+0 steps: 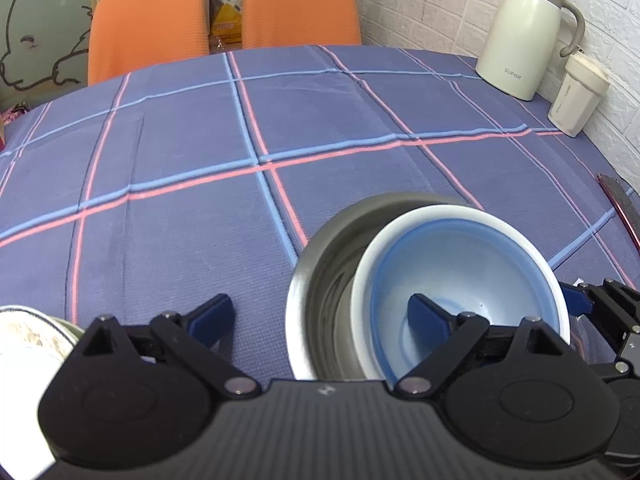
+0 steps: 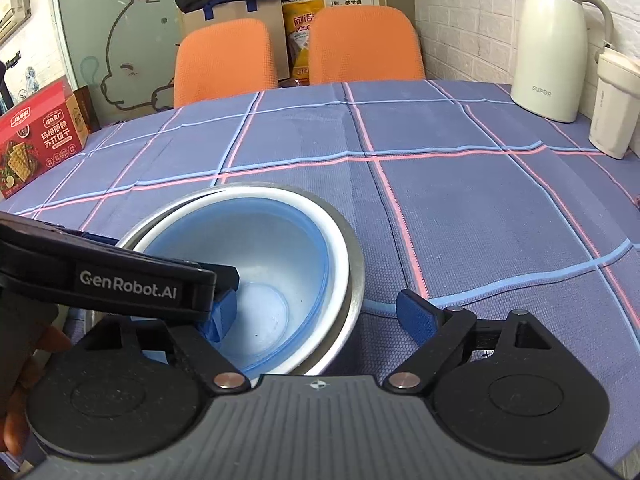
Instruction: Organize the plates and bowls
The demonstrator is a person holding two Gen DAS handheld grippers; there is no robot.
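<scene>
Steel bowl (image 2: 352,264) holds the blue bowl (image 2: 264,280), tilted, just ahead of both grippers. Left gripper (image 1: 324,312) and right gripper (image 2: 320,312) gape, holding nothing. Any nudge could tip the blue bowl out.

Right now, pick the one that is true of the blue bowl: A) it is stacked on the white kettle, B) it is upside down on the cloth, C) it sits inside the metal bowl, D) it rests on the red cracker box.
C: the blue bowl sits upright inside the metal bowl, whose steel rim rings it on the tablecloth.
</scene>
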